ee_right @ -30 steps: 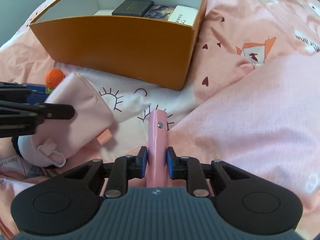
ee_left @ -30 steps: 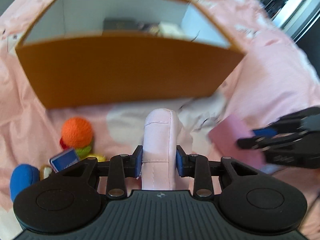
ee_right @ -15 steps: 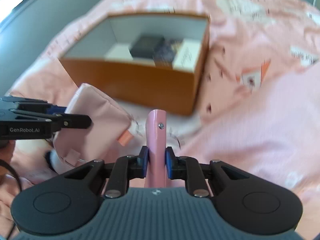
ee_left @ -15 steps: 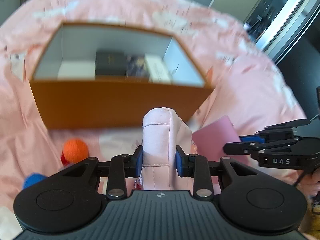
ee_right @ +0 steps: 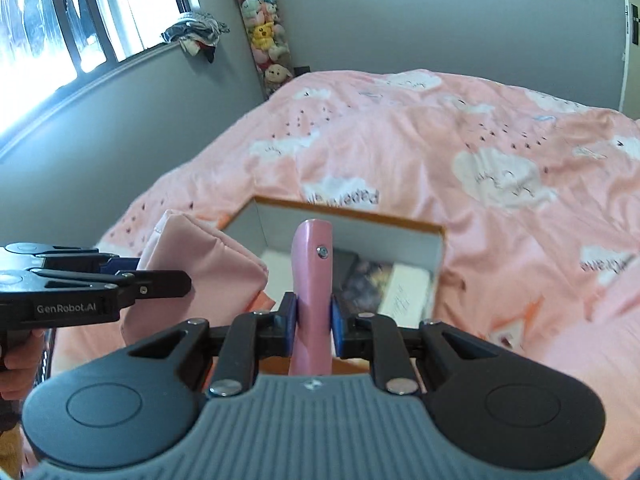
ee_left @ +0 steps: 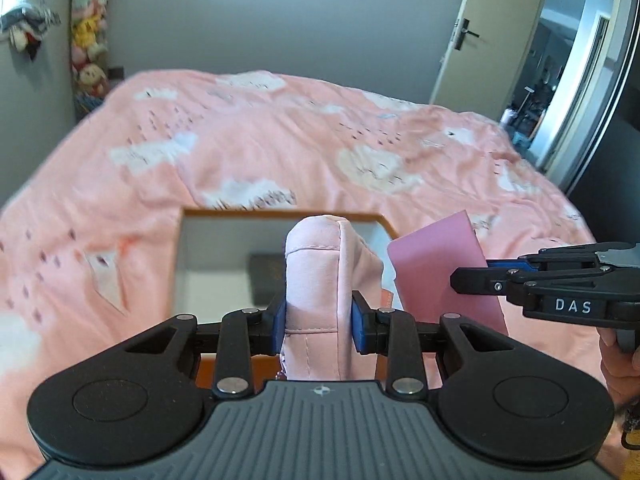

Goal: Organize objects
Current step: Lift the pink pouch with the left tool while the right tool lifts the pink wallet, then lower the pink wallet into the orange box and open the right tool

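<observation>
Left gripper [ee_left: 319,316] clamps a pink pouch [ee_left: 320,280] and right gripper [ee_right: 313,326] a pink case [ee_right: 311,292], both above the orange box's [ee_right: 438,250] near wall. Best lowered into the box's bare floor, clear of the books [ee_right: 372,280], before releasing.

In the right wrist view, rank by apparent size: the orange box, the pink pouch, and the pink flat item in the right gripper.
1. Orange box, largest.
2. Pink pouch, partly hidden by the left gripper.
3. Pink flat item, seen edge-on and nearest the camera, so its rank is unsure.
</observation>
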Action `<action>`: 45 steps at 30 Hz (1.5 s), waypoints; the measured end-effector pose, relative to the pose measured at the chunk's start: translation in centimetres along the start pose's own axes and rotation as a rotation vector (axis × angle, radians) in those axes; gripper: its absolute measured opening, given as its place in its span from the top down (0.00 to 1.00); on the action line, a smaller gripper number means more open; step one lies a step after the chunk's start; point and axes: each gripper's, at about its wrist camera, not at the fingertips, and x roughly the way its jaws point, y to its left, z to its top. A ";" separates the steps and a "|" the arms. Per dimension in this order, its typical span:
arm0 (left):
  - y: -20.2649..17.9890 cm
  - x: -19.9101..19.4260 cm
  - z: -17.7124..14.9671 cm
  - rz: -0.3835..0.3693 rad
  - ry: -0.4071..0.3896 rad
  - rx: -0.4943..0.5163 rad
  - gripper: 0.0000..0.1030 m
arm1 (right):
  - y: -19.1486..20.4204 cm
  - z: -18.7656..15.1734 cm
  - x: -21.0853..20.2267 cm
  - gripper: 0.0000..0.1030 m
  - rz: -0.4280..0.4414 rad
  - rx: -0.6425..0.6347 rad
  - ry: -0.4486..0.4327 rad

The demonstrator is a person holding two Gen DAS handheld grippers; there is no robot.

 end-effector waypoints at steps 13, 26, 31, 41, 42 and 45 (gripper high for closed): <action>5.2 9.2 4.7 0.248 0.165 0.142 0.66 | -1.7 4.0 16.6 0.82 0.127 0.292 0.157; 4.6 15.4 4.6 0.391 0.239 0.324 0.67 | -2.7 3.5 29.0 0.82 0.246 0.478 0.318; 4.8 16.5 4.5 0.403 0.256 0.352 0.68 | -2.2 3.3 31.1 0.82 0.272 0.475 0.362; 4.9 16.7 4.5 0.393 0.264 0.383 0.68 | 0.2 4.4 30.0 0.73 0.178 0.177 0.379; 4.9 16.7 4.5 0.390 0.263 0.389 0.68 | 0.2 4.4 29.9 0.73 0.188 0.147 0.384; 4.7 16.9 4.3 0.392 0.266 0.423 0.68 | 0.3 4.3 29.4 0.69 0.237 0.066 0.399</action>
